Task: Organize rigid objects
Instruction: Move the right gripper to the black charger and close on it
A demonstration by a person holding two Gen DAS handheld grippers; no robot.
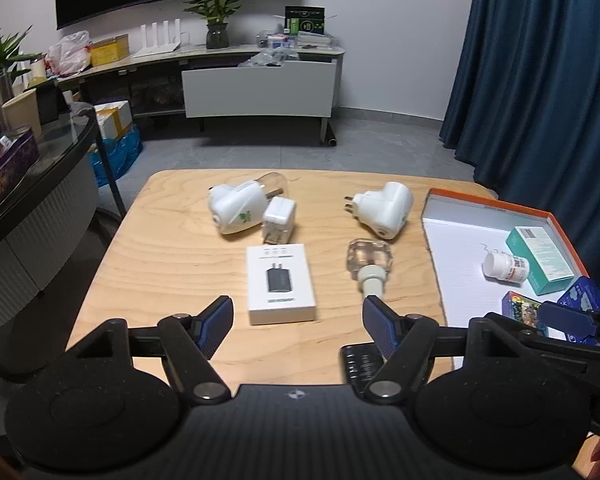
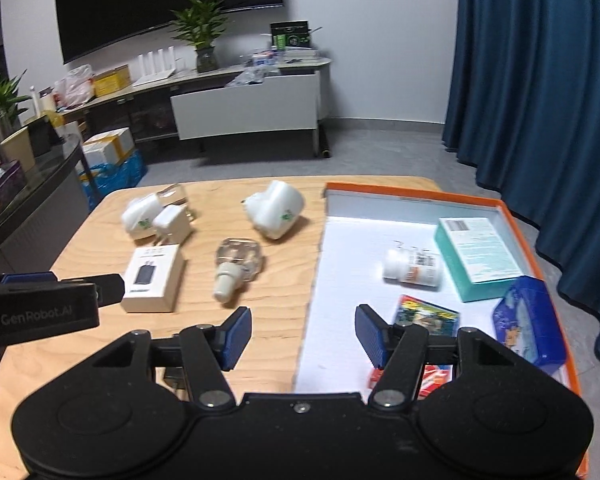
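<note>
My left gripper [image 1: 298, 326] is open above the near part of the wooden table [image 1: 160, 248]. A white charger box [image 1: 281, 288] lies just beyond its fingertips, untouched. Further back lie a clear refill bottle [image 1: 370, 264], two white plug-in units [image 1: 236, 206] [image 1: 384, 210] and a white adapter [image 1: 278, 220]. My right gripper [image 2: 305, 336] is open and empty over the near left edge of the orange-rimmed tray [image 2: 420, 192]. In the tray are a pill bottle [image 2: 412, 268], a teal box [image 2: 476, 256], a blue tin [image 2: 528, 320] and a colourful pack [image 2: 428, 314].
A dark ribbed object [image 1: 358, 362] lies at the table's near edge under my left gripper. A red pack [image 2: 434, 376] sits in the tray under my right finger. A glass-topped counter [image 1: 60, 136] stands to the left, a blue curtain [image 1: 540, 80] to the right.
</note>
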